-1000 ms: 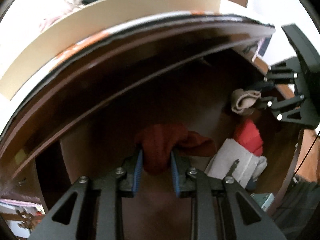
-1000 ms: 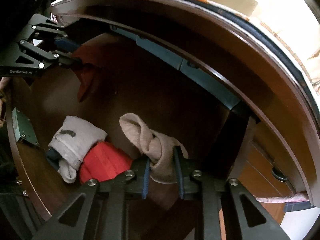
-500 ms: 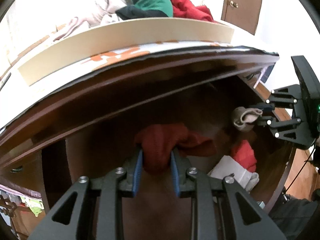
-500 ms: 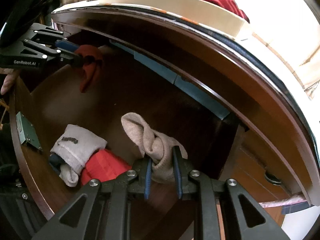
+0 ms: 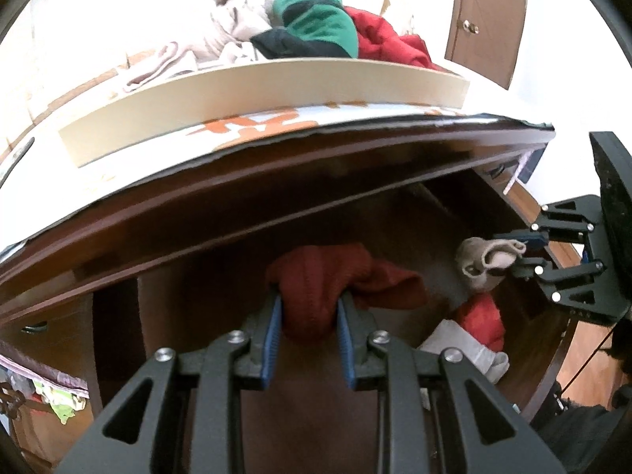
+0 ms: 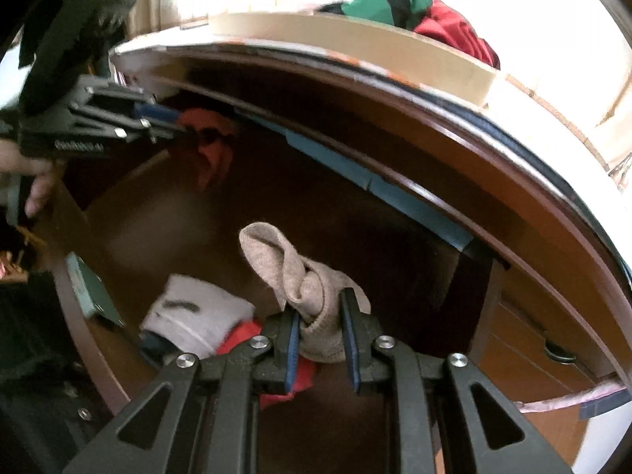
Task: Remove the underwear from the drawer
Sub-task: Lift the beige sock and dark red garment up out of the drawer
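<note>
Two garments (image 6: 205, 324) left in drawer (image 6: 98, 355)

Drawer (image 6: 98, 359) — dark brown wood, smooth, faintly glossy on its rim. Red garment (image 5: 316, 288), centre of the left view: ribbed knit cloth, matt. Beige sock (image 6: 312, 296), lower centre of the right view — soft, slightly fuzzy knit. Gripper (image 5: 308, 339) frames: matt black plastic with bright metal screws; pads (image 5: 271, 339) ridged, blue.
</note>
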### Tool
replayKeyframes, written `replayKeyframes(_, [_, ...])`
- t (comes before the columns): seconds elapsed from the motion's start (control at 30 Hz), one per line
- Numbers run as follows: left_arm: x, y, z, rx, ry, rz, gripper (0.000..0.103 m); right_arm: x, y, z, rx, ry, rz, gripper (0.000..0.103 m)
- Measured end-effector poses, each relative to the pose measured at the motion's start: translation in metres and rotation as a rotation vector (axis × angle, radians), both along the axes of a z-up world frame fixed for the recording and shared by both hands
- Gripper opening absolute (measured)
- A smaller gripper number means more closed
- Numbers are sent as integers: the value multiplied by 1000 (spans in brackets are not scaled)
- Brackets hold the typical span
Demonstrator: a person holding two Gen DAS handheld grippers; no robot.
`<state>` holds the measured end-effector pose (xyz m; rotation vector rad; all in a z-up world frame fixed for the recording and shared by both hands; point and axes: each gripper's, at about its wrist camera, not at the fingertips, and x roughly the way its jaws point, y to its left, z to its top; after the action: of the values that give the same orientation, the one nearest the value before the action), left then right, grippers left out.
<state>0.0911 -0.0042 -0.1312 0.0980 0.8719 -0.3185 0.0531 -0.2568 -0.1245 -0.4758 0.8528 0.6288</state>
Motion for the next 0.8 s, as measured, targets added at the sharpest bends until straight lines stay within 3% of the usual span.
replayKeyframes(0.27, [-4,11,6,-23,-30,23,24,-16,3,15,97,-54,12,21])
replayKeyframes(0.5, [-9,18,10,-36,-68,55,24,-5,-12,19,153,-85,14,21])
replayKeyframes(0.8, [-14,23,15,-41,-117,86,24,-17,-15,16,168,-153,22,21])
